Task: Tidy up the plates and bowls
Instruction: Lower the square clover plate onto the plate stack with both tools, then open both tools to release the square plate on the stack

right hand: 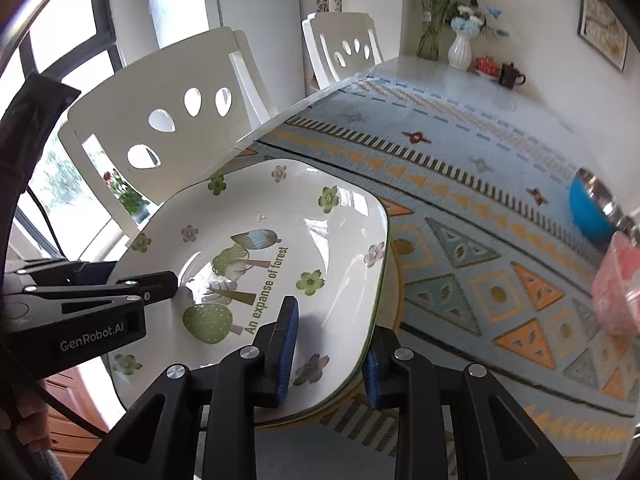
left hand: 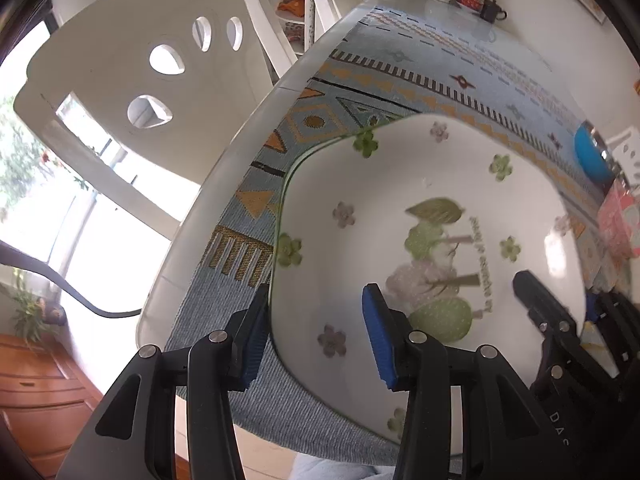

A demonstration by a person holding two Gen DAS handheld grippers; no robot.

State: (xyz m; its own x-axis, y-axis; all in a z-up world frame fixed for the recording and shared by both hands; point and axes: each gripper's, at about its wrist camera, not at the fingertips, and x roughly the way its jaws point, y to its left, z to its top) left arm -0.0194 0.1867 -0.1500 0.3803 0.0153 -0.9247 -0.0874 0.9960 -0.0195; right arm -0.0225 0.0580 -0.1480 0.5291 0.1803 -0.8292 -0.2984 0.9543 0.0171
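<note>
The right claw (right hand: 330, 354) is nearly closed on the near rim of the plate (right hand: 280, 240), one blue pad (right hand: 289, 344) on the painted upper face and the other under the edge. The left claw (left hand: 316, 348) straddles the opposite rim, one finger inside the plate and one outside it; its jaws stand a little apart, and I cannot tell whether the pads press on the rim. In the right wrist view the left claw's black fingers reach in from the left over the plate's well.

The plate is square with rounded corners, white with a green rim line, small flowers, trees and the words "An expanse of forest". It sits tilted at the near corner of the bench (right hand: 460, 184), over the patterned blue and orange cloth (right hand: 480, 280); whether its underside touches the cloth is hidden.

Farther right on the bench a blue bowl (right hand: 592, 208) stands beside a pink box (right hand: 616, 284). At the far end are a white vase (right hand: 459, 51) of flowers and a dark mug (right hand: 510, 75). White chairs (right hand: 160, 120) stand along the bench's left side.
</note>
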